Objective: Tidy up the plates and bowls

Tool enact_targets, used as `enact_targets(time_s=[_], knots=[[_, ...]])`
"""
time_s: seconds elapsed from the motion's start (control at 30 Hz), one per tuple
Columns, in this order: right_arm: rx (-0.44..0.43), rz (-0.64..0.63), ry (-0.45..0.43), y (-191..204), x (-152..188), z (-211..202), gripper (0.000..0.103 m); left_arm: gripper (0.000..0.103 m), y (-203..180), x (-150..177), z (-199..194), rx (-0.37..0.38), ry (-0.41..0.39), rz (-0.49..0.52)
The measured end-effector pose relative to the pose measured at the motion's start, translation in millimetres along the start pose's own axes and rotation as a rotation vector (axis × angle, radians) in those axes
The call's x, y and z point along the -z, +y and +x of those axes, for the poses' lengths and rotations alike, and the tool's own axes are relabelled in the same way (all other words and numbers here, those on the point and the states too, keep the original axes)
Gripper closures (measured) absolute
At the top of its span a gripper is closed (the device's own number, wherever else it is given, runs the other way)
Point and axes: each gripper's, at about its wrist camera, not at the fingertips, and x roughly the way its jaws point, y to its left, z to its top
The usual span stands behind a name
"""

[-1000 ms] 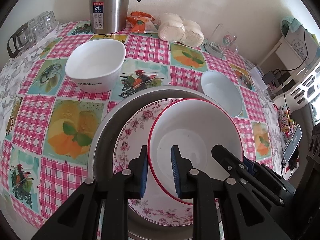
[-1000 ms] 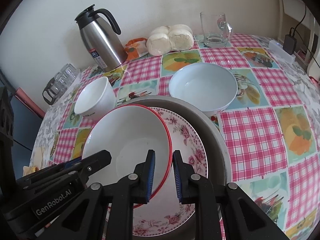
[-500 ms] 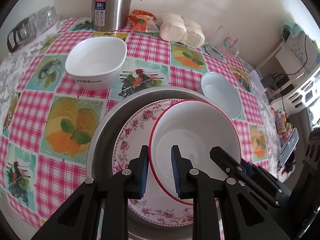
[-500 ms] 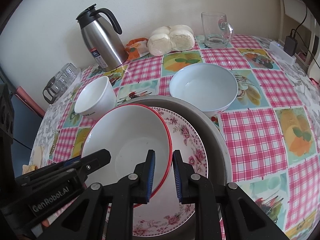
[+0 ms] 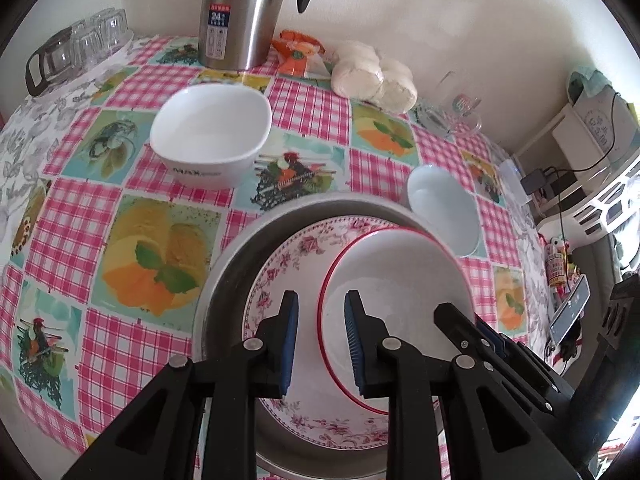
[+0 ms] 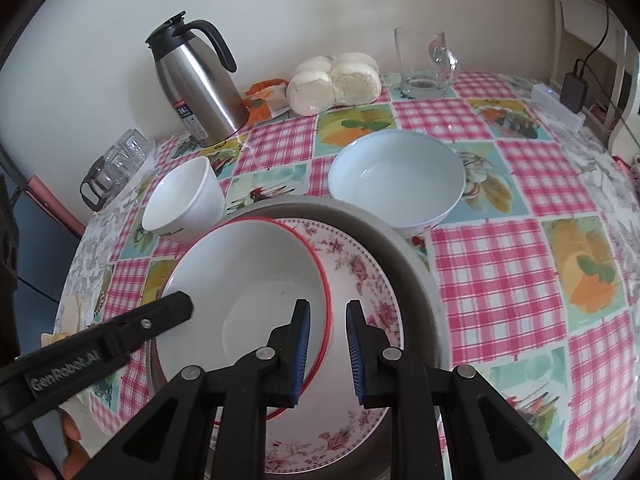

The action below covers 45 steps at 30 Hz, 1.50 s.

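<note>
Where the red-rimmed bowl [image 5: 392, 280] sits: inside the floral plate [image 5: 288, 256], pushed toward the plate's left-hand side as the right wrist view shows it.
Floral plate: lies in a grey metal basin [image 5: 224, 288], whose rim rings it.
Left gripper [image 5: 320, 336]: jaws narrow and opening. The bowl's red rim runs up between the blue pads [image 5: 290, 336], with a gap showing on each side.
Right gripper [image 6: 327, 340]: jaws narrow, astride the opposite side of the same rim. Whether its pads press on the rim I cannot tell.
Both tongs: point steeply down into the basin from the near edge, and each shows at the side of the other's view.
White squarish bowl [image 5: 208, 128]: upright on the tablecloth [image 6: 500, 272], beyond the basin and apart from it.
Pale blue bowl [image 6: 396, 168]: upright, just beside the basin's far rim.
Steel thermos jug [image 5: 240, 12]: stands at the back by the wall.
Orange packet [image 5: 296, 52]: next to the jug.
White buns [image 6: 336, 80]: between the packet and a glass mug [image 6: 420, 60].
Clear glasses [image 5: 80, 44]: grouped at the table's far left corner.
</note>
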Motion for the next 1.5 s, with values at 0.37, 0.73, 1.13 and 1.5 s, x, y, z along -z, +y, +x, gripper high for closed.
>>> enact_targets(time_s=[0.37, 0.73, 1.13, 1.5], knots=[[-0.014, 0.007, -0.088, -2, -11, -31, 0.083, 0.063, 11, -11, -38, 0.014, -0.110, -0.039], [0.010, 0.002, -0.078, -2, -9, -26, 0.037, 0.035, 37, -10, -27, -0.044, -0.080, -0.130], [0.034, -0.020, -0.080, -4, -9, -21, 0.000, 0.015, 48, -8, -16, -0.177, -0.083, -0.139], [0.054, -0.015, -0.103, -7, -9, -24, 0.000, 0.001, 60, -12, -32, -0.311, -0.148, -0.157]])
